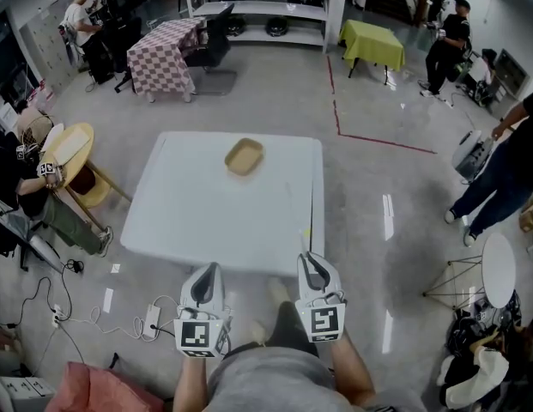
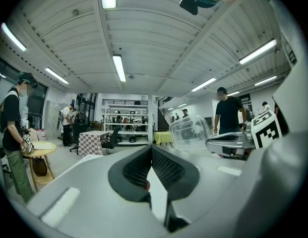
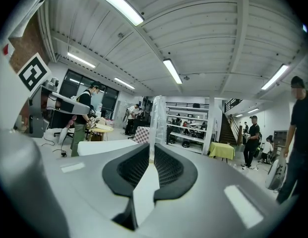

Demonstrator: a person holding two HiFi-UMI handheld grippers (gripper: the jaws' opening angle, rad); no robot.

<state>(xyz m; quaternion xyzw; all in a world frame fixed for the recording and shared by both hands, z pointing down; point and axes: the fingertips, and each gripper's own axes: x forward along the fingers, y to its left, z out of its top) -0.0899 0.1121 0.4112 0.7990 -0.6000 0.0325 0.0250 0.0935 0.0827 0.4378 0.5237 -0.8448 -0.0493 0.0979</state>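
At the near edge of the white square bench (image 1: 215,221), both grippers are held side by side, pointing toward the far side

1. Left gripper (image 1: 209,269): in the left gripper view, the left gripper (image 2: 151,148) has its jaws closed tip to tip, with nothing between them.
2. Right gripper (image 1: 308,257): in the right gripper view, the right gripper (image 3: 152,147) has its jaws pressed onto a thin wall of a clear plastic container (image 3: 156,123), which rises upright from the tips.
3. In the left gripper view, the right gripper (image 2: 228,144) appears at the right, with the clear plastic container (image 2: 193,132) projecting from its tips as a rounded, transparent tub shape. The container is off the bench surface and is carried by that gripper alone.
4. In the head view, the container is too transparent to make out clearly.

Surroundings:
- A shallow tan oblong tray (image 1: 244,156) lies on the far part of the bench, well apart from both grippers.
- Beyond the bench stand a table with a checked cloth (image 1: 167,45), a table with a yellow-green cloth (image 1: 372,43) and white shelving (image 1: 257,7).
- A red line (image 1: 369,136) is marked on the grey floor
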